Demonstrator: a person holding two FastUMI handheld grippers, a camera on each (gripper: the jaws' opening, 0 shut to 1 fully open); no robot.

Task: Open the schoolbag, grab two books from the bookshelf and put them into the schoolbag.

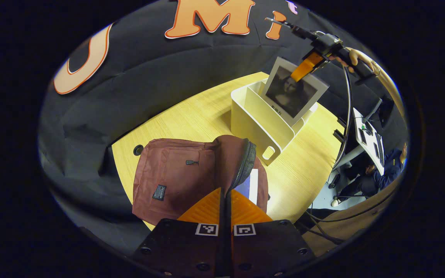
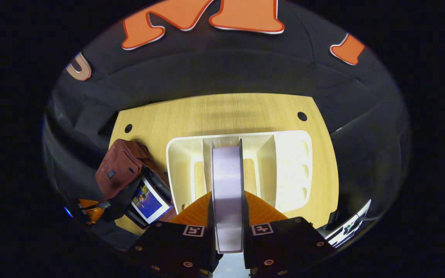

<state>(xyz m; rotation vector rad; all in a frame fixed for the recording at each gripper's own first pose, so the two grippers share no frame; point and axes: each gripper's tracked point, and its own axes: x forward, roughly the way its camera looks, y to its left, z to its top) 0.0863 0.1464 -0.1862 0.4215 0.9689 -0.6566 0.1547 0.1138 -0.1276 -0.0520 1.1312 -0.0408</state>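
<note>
The maroon schoolbag (image 1: pixel 176 173) lies on the yellow table (image 1: pixel 199 116). My left gripper (image 1: pixel 225 193) is shut on its zippered flap (image 1: pixel 242 158) and holds it up, showing a blue-covered book (image 1: pixel 250 185) inside. Behind it stands the white bookshelf (image 1: pixel 253 123). A book with a grey portrait cover (image 1: pixel 292 92) rises from it, gripped at its top edge by my right gripper (image 1: pixel 303 69). In the right gripper view, my right gripper (image 2: pixel 227 197) is shut on that book (image 2: pixel 227 173), seen edge-on above the bookshelf (image 2: pixel 292 162). The schoolbag (image 2: pixel 120 166) lies left, with the blue book (image 2: pixel 149 200) inside.
The table (image 2: pixel 226 112) has small round holes (image 2: pixel 302 116) near its far corners. Off its right edge stand a white desk with devices (image 1: pixel 367 135) and hanging cables (image 1: pixel 348 116). A person in dark clothes (image 1: pixel 384 173) sits low there.
</note>
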